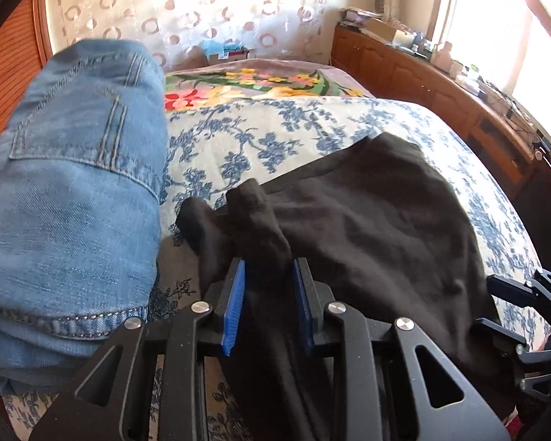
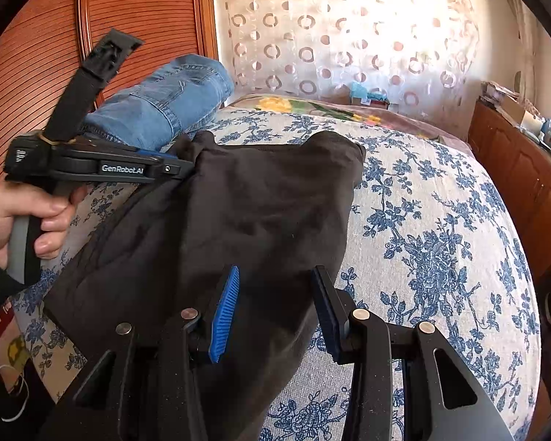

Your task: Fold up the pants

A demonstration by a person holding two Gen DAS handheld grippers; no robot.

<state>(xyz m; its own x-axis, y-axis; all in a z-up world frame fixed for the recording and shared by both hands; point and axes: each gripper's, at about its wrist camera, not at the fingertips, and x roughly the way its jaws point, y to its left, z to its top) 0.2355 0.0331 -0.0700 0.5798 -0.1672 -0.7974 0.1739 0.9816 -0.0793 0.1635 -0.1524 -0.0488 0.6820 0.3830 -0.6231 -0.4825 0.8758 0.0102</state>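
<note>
Black pants (image 2: 246,213) lie on the bed (image 2: 440,220) beside folded jeans (image 2: 165,106). Soft, light, limp; grip edges. Left gripper (image 1: 270,305) jaws clamp a bunched fold; right gripper (image 2: 275,312) jaws are open, straddling the fabric.

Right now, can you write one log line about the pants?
black pants: on bed | left gripper: pinching pants | right gripper: open over pants | jeans: beside

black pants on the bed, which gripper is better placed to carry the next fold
Left. The left gripper is shut on a bunched fold of the black pants. The right gripper is open above them, gripping nothing.
</note>
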